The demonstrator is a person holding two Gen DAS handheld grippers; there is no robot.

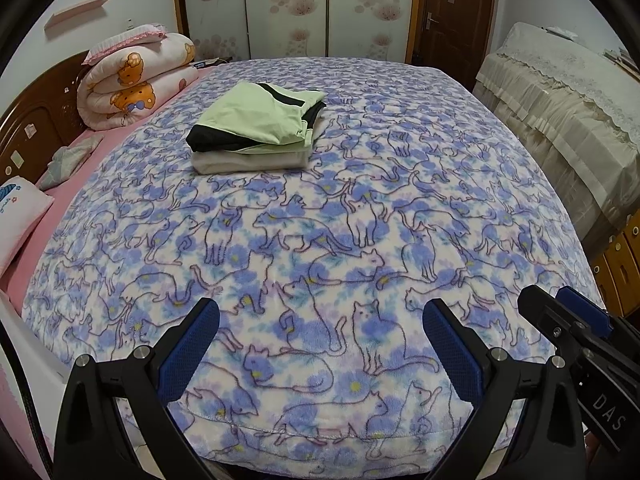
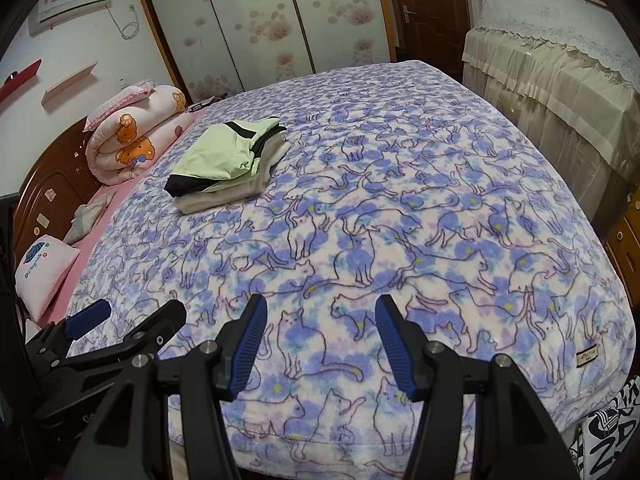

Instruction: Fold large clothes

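Fleecy cat-print blanket covers the bed; the folded clothes stack lies upper left of centre. Only the right wrist view shows an air conditioner. Left tool and right tool hover spread, empty.

I read "DAS" on the right gripper body; the blanket corner tag's writing is too small.

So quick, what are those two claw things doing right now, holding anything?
Left gripper: open, holding nothing, above the cat-print blanket.
Right gripper: open, holding nothing.
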